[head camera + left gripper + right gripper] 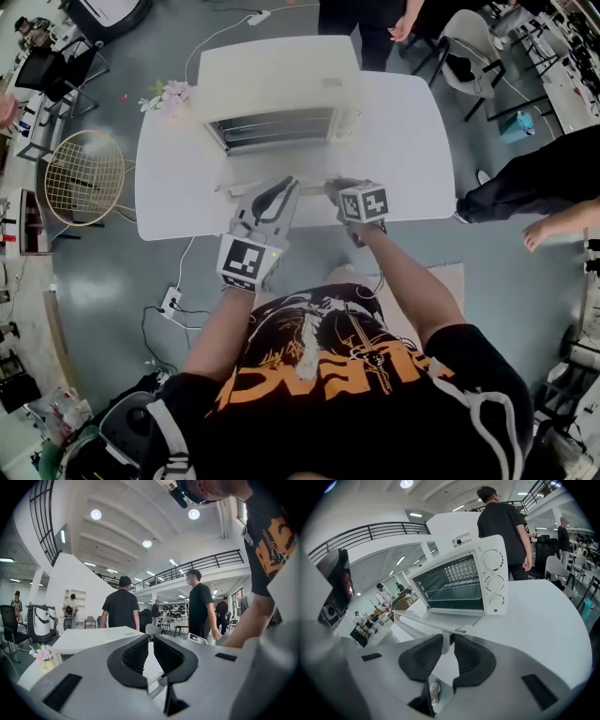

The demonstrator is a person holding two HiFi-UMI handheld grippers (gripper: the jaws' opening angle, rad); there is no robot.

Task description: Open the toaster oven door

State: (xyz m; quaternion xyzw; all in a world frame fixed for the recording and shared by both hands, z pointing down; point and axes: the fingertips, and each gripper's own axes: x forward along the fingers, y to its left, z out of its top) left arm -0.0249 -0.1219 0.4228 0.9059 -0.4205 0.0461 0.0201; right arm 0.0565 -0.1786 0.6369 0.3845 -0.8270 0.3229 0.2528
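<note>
The toaster oven point(281, 94) stands at the far middle of the white table point(403, 141), front toward the person, dials on its right side. Its door point(436, 620) hangs down near level and the wire rack inside is exposed, so the opening is judged all but complete. The door is judged to be a rigid panel hinged at its lower edge, probably with a glass pane that should not be dropped or slammed. The casing looks light enough to slide on the smooth tabletop under a hard pull. The proper hold is the slim white door handle point(446, 639) along the door's free edge, taken near its middle; it looks smooth, so a firm pinch is advised. The right gripper point(448, 644) points down at that edge with its jaws set narrow, and the handle sits between the pads, apparently touching both. The left gripper point(151, 651) hovers just beside it, near level, its jaws drawn almost together with only a slit between them, holding nothing and touching nothing that can be seen
</note>
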